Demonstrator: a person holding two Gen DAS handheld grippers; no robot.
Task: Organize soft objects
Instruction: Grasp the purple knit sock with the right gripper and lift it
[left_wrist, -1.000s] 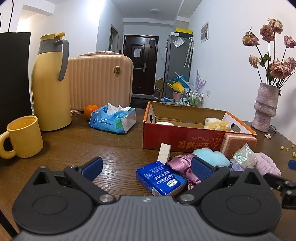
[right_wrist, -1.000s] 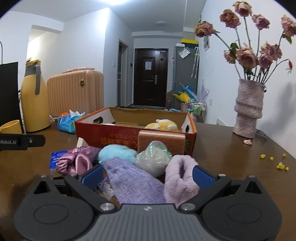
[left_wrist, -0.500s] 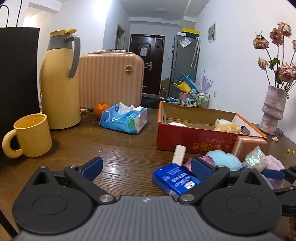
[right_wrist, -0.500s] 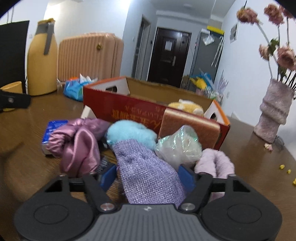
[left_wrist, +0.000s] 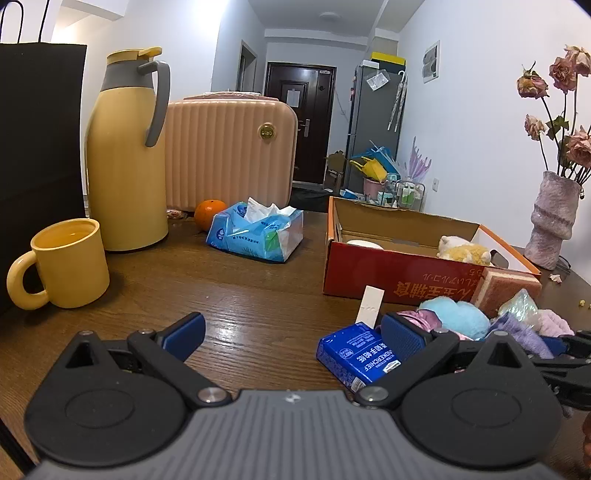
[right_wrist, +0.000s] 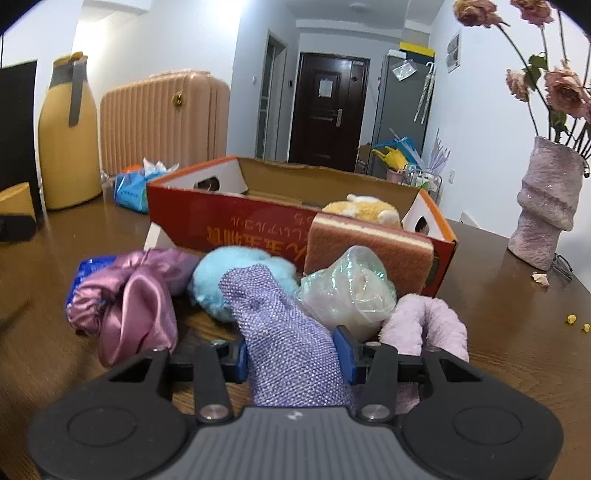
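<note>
Clamped on the lilac mesh cloth (right_wrist: 288, 347) are the jaws of the right gripper (right_wrist: 291, 356); the blue pads are pressed into both sides of it, w/ the cloth standing up between them. Jaws of the left gripper (left_wrist: 291, 334) are spread wide apart, nothing held, over bare wooden table (left_wrist: 236, 295).

Around the cloth a pile is seen: satin purple scrunchie (right_wrist: 125, 299) to the left, blue fluffy ball (right_wrist: 229, 273) just behind, iridescent plastic bag (right_wrist: 351, 291) touching on the right, pink fuzzy cloth (right_wrist: 428, 325) beside the right finger. Behind these a sponge (right_wrist: 369, 247) is leaned against the red cardboard box (right_wrist: 229, 221), in which a yellow plush toy (right_wrist: 365, 208) is lying. A blue tissue pack (left_wrist: 360, 354) is lying just in front of the left gripper's right finger. Further off: yellow mug (left_wrist: 62, 262), thermos (left_wrist: 127, 155), vase (right_wrist: 546, 210).
</note>
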